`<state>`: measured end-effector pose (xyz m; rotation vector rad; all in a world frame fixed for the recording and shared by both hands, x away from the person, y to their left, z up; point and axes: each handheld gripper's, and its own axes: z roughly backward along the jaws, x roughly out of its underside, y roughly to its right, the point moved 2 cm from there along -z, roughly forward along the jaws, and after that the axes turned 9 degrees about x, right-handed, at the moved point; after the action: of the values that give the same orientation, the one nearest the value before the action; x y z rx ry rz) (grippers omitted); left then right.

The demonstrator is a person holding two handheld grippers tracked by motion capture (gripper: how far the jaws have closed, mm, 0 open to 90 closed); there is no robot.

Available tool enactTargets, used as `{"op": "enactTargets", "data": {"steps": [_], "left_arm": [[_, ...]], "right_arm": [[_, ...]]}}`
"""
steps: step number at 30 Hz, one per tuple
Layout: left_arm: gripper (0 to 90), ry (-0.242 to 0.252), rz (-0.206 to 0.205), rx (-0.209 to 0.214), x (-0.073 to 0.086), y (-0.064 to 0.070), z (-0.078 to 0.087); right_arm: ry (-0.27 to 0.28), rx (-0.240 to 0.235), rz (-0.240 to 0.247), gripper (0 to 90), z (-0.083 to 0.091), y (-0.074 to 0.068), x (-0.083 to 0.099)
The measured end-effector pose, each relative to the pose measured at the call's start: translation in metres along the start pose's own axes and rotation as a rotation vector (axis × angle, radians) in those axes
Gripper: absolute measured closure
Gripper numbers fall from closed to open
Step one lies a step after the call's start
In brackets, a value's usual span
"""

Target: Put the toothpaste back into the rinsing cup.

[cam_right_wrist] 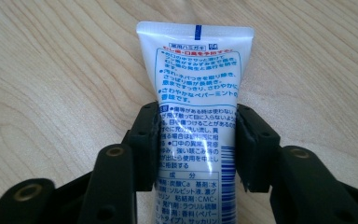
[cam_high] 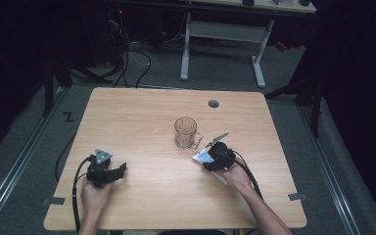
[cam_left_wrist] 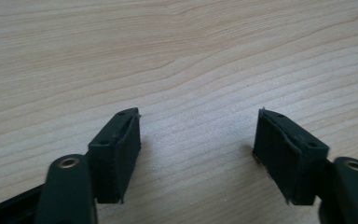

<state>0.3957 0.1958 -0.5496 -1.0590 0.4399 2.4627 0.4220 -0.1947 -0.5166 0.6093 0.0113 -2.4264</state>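
Observation:
A white toothpaste tube (cam_right_wrist: 198, 74) with blue and red print lies between the jaws of my right gripper (cam_right_wrist: 196, 140), which are shut on its middle, crimped end pointing away. In the high view the right gripper (cam_high: 209, 159) sits right of the table's centre with the tube (cam_high: 202, 157) poking out toward a clear glass mug (cam_high: 185, 132), which stands upright just beyond it. My left gripper (cam_high: 121, 169) rests at the front left of the table, a hand around it. Its jaws stand wide apart over bare wood, so the left gripper (cam_left_wrist: 198, 144) is open and holds nothing.
The wooden table (cam_high: 142, 112) has a round grey cable port (cam_high: 213, 104) near its far edge. Beyond it stand a white-legged desk (cam_high: 223, 34) and loose cables (cam_high: 127, 54) on the floor. Black cables trail from both grippers toward the front edge.

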Motion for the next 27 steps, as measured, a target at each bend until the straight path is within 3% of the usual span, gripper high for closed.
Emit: {"op": "enactTargets", "data": {"steps": [3,4,7,18,27], "left_arm": [[32.4,-0.018,0.003,-0.001,-0.003,0.000,-0.001],[32.4,0.006,0.002,-0.005,-0.003,0.001,-0.004],[32.4,0.007,0.005,-0.010,-0.003,0.002,-0.004],[31.6,0.004,0.006,-0.013,-0.002,0.003,-0.004],[31.5,0.004,0.006,-0.013,-0.002,0.003,-0.004]], "right_arm": [[0.007,-0.003,0.006,60.7,0.001,0.001,0.000],[0.008,0.001,0.009,62.2,0.003,0.000,0.000],[0.014,0.002,0.025,64.7,0.004,0.000,0.000],[0.027,-0.026,0.044,67.3,0.011,-0.001,0.004],[0.107,-0.073,0.001,66.7,0.028,0.008,0.007]]}}
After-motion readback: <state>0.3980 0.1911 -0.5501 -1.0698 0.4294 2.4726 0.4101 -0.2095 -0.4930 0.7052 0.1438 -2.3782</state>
